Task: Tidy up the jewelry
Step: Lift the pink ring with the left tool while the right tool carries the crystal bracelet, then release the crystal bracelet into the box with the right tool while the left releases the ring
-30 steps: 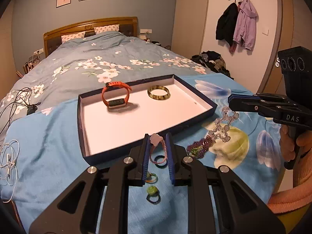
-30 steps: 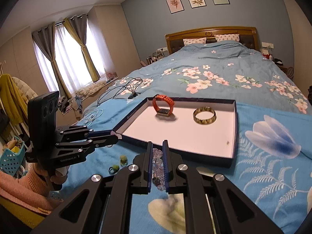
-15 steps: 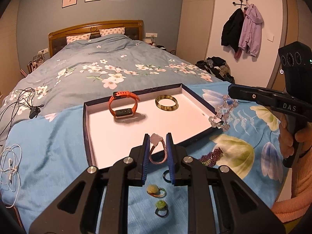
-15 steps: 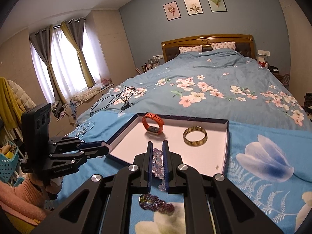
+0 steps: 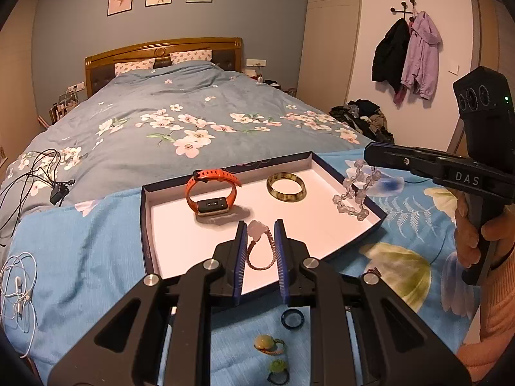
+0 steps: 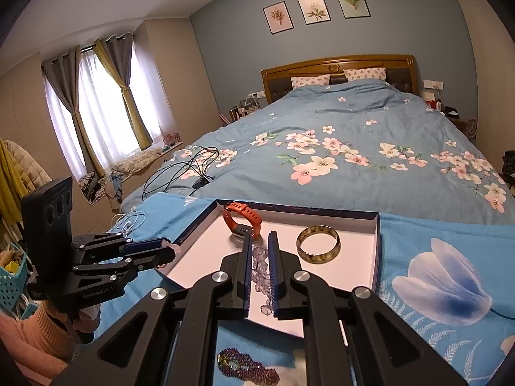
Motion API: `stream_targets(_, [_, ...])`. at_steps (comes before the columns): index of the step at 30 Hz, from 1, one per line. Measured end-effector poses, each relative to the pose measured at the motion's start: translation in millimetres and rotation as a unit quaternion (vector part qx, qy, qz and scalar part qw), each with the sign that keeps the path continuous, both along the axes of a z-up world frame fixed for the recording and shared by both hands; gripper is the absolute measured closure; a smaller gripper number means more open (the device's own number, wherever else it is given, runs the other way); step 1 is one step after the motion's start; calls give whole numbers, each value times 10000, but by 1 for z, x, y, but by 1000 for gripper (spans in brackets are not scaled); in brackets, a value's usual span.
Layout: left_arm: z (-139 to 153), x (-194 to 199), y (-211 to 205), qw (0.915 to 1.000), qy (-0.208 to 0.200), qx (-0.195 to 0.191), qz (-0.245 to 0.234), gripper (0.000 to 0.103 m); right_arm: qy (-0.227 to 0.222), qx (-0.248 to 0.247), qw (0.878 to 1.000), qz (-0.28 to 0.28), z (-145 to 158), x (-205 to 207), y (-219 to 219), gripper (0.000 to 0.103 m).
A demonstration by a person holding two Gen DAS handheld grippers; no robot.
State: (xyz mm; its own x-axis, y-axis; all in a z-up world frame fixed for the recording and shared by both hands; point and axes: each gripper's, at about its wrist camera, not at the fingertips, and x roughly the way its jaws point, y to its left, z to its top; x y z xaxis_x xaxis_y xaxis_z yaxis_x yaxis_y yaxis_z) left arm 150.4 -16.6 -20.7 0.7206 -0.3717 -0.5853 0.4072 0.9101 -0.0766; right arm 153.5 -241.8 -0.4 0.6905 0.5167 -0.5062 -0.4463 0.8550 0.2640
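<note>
Left tool (image 5: 260, 236): closed on a pink bracelet (image 5: 260, 251), a pale flower charm on top. Held up over the near part of the tray (image 5: 146, 225), not yet put down.

Right tool (image 6: 259, 251): closed on a clear bead string (image 6: 261, 268). Hanging down over the right side of the tray, low beads close to the white floor or maybe touching. Hard to tell which.

Already in the tray: an orange watch (image 5: 212, 193) standing on its face at the back, and a green bangle (image 5: 285, 187) lying flat beside it, a little apart.

Still out on the bed (image 5: 80, 257), near the front of the tray: a dark ring (image 5: 292, 318), a ring with a yellow stone (image 5: 267, 343), and a ring with a green stone (image 5: 277, 368), all in a loose row. Also a purple bead piece (image 6: 248, 366) lying on the blue cover, just in front of the tray.

So, about this far: two things put away, two more on the way in, four left to pick up. Looks like less than half done. Next likely job: set down the bracelet and the bead string on bare spots, away from the watch and bangle, then go back for the small rings. Rings look tiny and tricky to pinch off soft cloth.
</note>
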Motion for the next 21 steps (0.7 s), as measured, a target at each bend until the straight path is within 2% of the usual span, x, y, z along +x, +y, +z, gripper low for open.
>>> stream_targets(21, [-12, 45, 0, 9996, 205, 25, 190, 86, 291, -76, 9995, -102, -16, 41, 11, 95])
